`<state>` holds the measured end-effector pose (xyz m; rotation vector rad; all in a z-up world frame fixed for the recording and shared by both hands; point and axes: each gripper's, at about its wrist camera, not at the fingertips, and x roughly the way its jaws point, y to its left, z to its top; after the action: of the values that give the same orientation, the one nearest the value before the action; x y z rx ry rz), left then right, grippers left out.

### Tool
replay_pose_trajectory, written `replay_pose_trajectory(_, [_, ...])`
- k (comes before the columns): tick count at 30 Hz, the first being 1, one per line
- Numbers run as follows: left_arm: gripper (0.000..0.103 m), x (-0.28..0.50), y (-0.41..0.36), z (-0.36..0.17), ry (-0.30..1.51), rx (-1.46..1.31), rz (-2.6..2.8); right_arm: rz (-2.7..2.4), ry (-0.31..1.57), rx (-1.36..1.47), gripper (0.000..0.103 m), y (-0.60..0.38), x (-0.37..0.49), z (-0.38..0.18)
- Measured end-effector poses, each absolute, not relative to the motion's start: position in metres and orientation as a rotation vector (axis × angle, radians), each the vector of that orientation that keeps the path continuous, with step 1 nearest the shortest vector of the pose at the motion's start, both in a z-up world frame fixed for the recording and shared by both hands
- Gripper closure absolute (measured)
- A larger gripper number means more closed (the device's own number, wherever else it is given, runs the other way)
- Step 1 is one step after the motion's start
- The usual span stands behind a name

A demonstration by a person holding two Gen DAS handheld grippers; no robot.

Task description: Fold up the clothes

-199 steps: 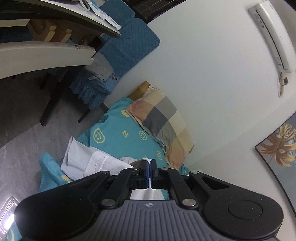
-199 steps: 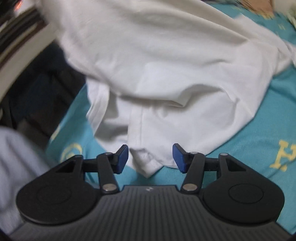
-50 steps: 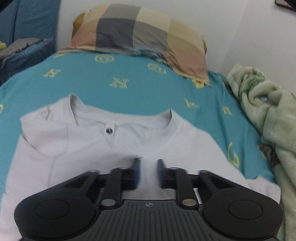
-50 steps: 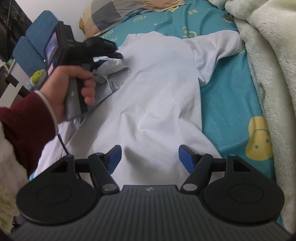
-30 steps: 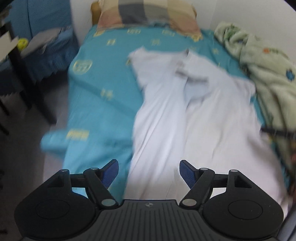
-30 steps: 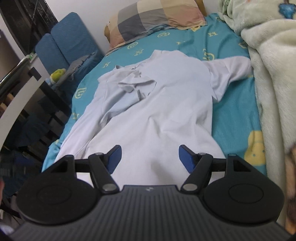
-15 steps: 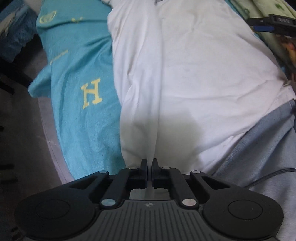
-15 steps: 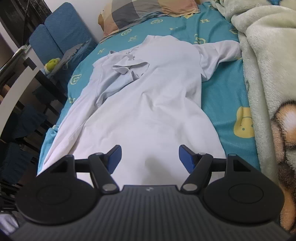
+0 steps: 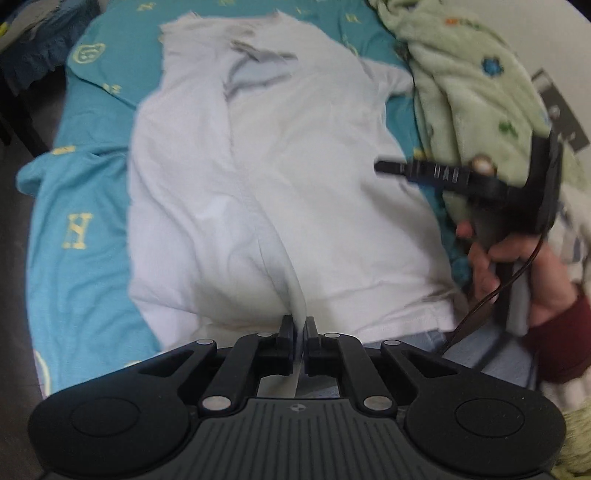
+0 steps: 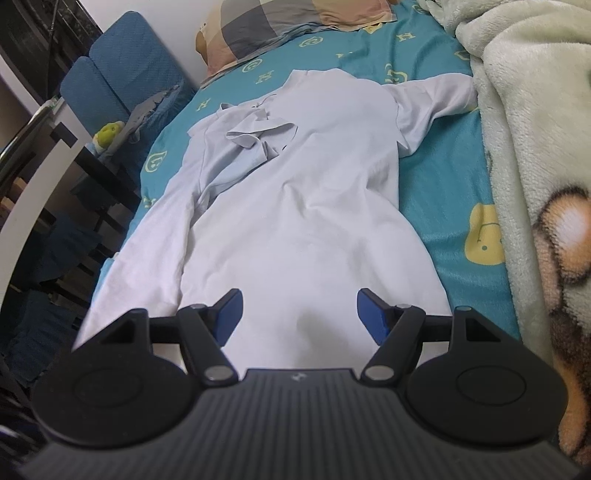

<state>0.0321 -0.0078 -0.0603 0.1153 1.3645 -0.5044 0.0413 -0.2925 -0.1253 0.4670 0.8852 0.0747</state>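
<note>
Straight ahead of the left gripper [image 9: 298, 325], the white shirt [image 9: 280, 177] lies spread along the teal bedsheet [image 9: 77, 229], collar end farthest away. The fingers are pressed together on a raised ridge of fabric at the near hem, and that ridge runs forward from the tips like a tent line — a grip low on the hem, I'd judge, so the whole side panel can be carried over in one sweep. Off to the right of this gripper, the person's right hand [image 9: 517, 273] holds the other tool up over the shirt's edge, beside the green fleece blanket [image 9: 480, 92]. The view is motion-blurred, so finer creases are hard to read.

Over to the right wrist view: the right gripper [image 10: 299, 314] is spread wide, blue pads well apart, nothing between them, poised over the shirt's [image 10: 295, 221] near hem. Ahead and left of it, one sleeve is already tucked across the chest, crumpled near the collar; ahead and right, the other sleeve still lies out flat toward the cream blanket [image 10: 535, 147]. Open and waiting there, it looks placed to take the opposite hem corner. Far ahead sits the checked pillow [image 10: 288, 26].
</note>
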Motion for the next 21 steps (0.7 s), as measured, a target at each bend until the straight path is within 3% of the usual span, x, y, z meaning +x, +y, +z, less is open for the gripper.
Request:
replay_pose_trajectory(4, [0.066,0.026,-0.023,-0.106,1.425,0.185,-0.507,0.071,0.894,0.461,0.033,-0.291,0.035,-0.123])
replay_pose_trajectory(5, [0.06,0.026,-0.025,-0.105,1.417,0.192,-0.525,0.074,0.894,0.461,0.033,-0.29,0.033,-0.122])
replay_pose_trajectory(7, [0.035,0.028,-0.028,-0.097,1.388,0.185,-0.574,0.085,0.883,0.459,0.033,-0.288,0.029,-0.117])
replay_pose_trajectory(9, [0.024,0.04,-0.025,-0.08,1.341,0.146,-0.628,0.093,0.863,0.446,0.033,-0.284,0.026,-0.111])
replay_pose_trajectory(15, [0.015,0.119,-0.009,-0.038,1.131,-0.002,-0.659,0.082,0.808,0.422,0.033,-0.281,0.034,-0.104])
replay_pose_trajectory(21, [0.015,0.271,0.01,-0.077,0.963,-0.088,-0.438,0.059,0.8,0.429,0.033,-0.285,0.06,-0.115])
